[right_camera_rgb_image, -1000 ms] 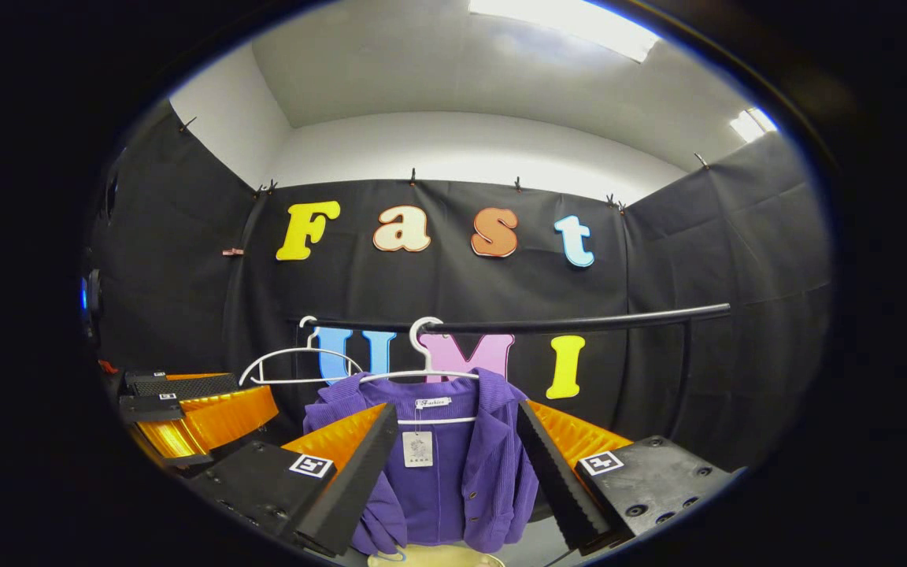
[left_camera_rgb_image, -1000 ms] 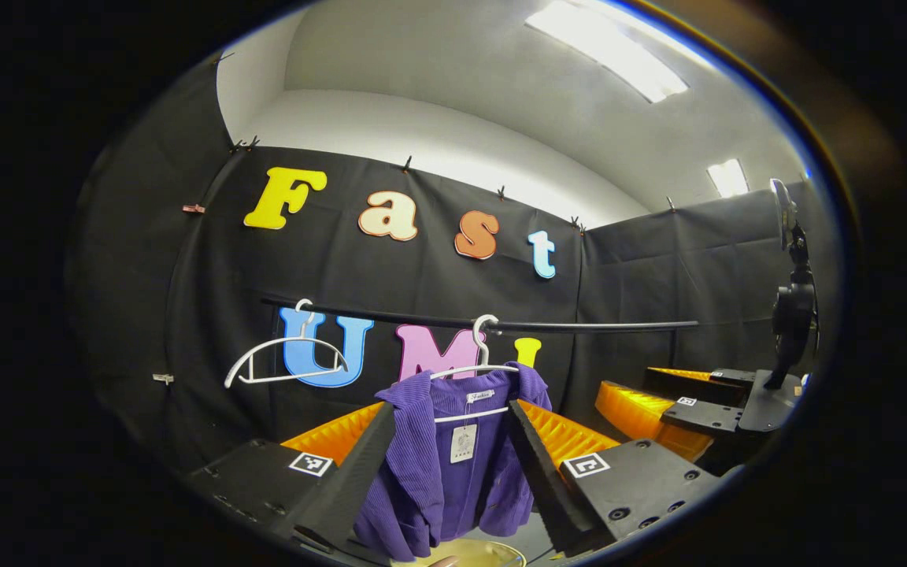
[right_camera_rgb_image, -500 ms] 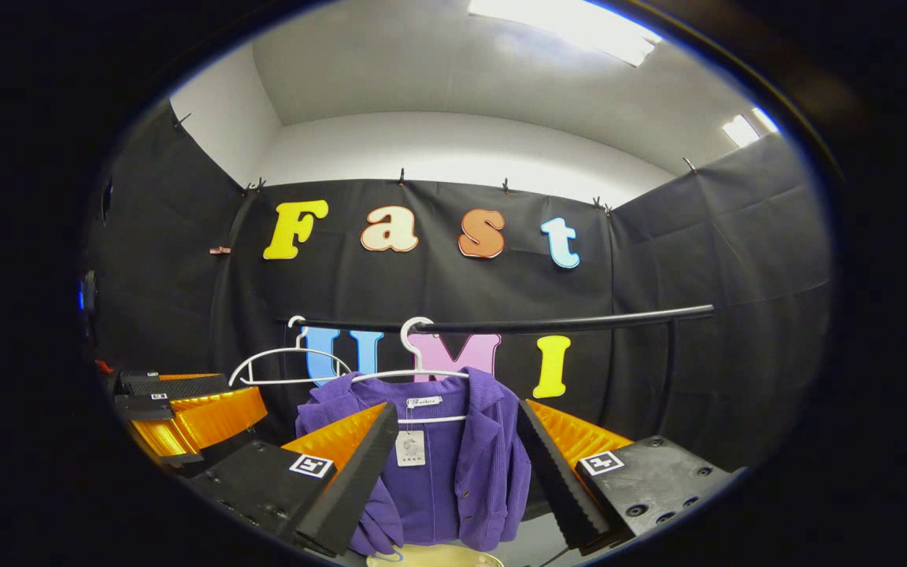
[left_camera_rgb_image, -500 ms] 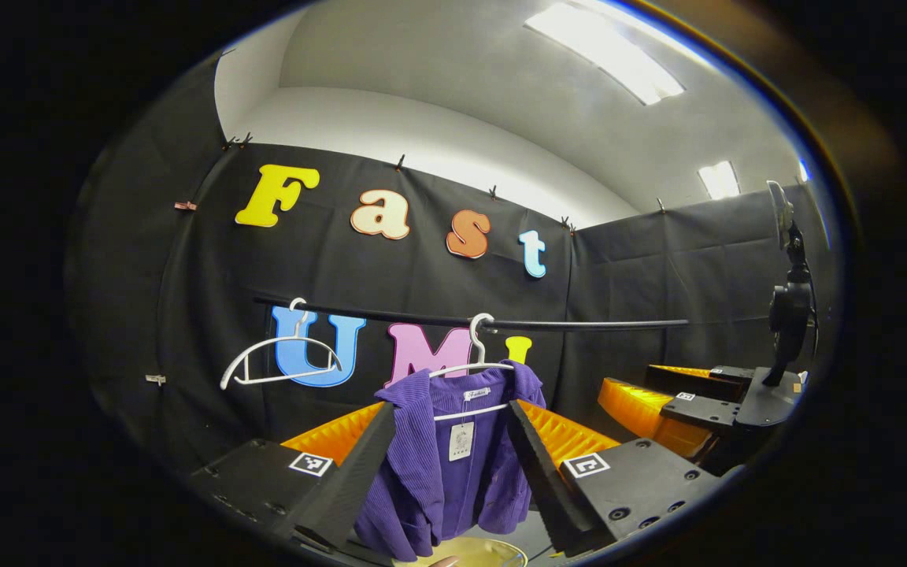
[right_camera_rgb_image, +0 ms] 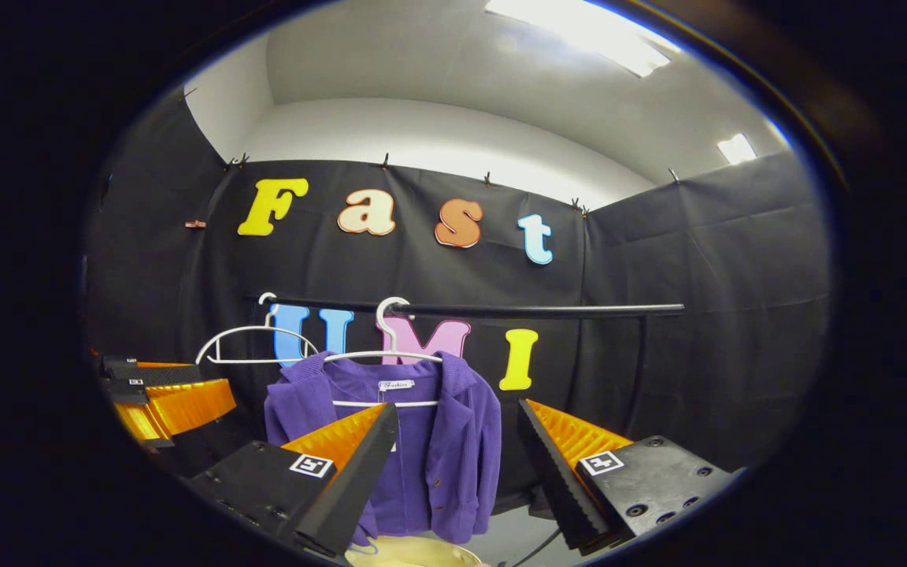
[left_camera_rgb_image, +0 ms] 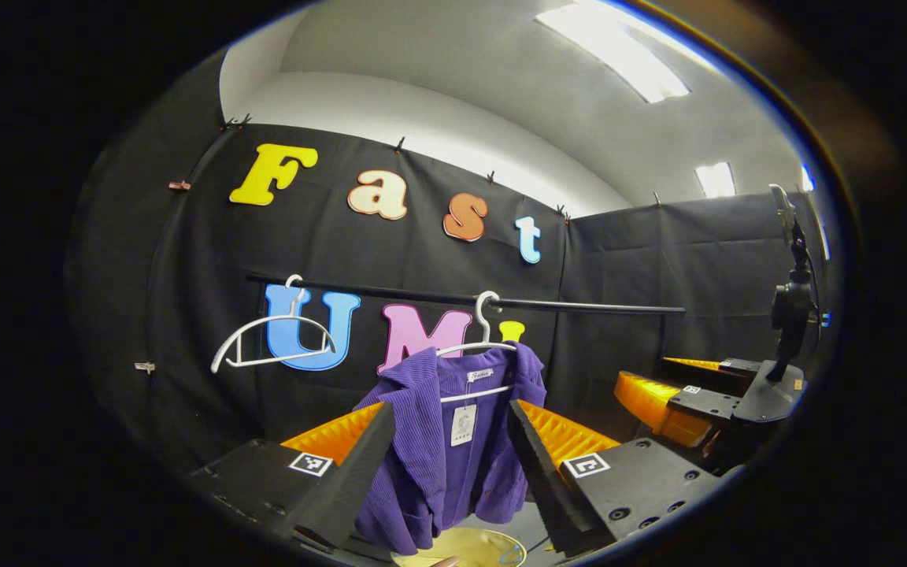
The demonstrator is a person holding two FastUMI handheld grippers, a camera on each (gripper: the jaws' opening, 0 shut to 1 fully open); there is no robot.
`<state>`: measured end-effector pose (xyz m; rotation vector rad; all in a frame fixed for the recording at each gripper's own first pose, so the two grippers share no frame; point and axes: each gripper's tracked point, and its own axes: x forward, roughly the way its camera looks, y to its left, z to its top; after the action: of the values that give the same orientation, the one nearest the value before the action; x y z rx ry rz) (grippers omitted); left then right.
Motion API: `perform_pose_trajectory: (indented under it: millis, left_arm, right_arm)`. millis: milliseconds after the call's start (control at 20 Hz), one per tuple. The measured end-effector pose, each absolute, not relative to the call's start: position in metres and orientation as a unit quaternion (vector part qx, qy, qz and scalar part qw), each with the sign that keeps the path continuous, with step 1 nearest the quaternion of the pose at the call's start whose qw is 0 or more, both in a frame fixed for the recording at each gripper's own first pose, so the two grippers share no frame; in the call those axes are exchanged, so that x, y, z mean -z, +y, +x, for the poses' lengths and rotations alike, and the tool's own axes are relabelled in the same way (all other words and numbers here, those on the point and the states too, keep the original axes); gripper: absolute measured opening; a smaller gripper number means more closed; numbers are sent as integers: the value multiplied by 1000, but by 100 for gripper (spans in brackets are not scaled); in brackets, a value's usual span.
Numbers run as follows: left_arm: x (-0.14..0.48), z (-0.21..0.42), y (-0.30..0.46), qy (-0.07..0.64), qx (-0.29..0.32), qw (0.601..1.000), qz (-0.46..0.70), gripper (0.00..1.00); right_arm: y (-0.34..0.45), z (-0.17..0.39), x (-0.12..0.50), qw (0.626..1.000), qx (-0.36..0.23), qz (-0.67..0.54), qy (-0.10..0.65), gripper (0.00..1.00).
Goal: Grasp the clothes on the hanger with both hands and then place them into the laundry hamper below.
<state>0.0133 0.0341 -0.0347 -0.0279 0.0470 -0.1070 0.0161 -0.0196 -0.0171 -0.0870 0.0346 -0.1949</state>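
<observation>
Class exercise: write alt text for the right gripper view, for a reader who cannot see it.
A purple cardigan hangs on a white hanger from a black rail, framed by the open right gripper. An empty hanger hangs beside it.

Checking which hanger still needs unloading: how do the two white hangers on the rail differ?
The right hanger carries the purple cardigan; the left hanger is bare. The right hanger's arms are mostly covered by the cardigan's shoulders; the left hanger's whole outline is exposed. Both are white and hook over the same black rail.
</observation>
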Motion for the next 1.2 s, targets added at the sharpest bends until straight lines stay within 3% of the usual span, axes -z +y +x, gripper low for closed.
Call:
perform_pose_trajectory:
  millis: [200, 300, 850, 1050, 1200]
  left_arm:
    - [48, 43, 38, 16, 29, 999, -9, 91]
    - [56, 61, 37, 13, 11, 1000, -11, 91]
    - [95, 126, 69, -20, -159, 987, -11, 91]
    - [115, 138, 71, 0, -174, 984, -21, 91]
    - [123, 142, 76, 0, -189, 982, -26, 85]
  right_arm:
    - [-36, 26, 39, 996, 76, -35, 21, 98]
    - [-39, 57, 53, 998, 54, -27, 28, 97]
    - [-59, 175, 143, 994, -68, 19, 86, 98]
    - [-48, 190, 168, 988, -106, 26, 110, 98]
    - [-43, 192, 173, 985, -126, 25, 115, 98]
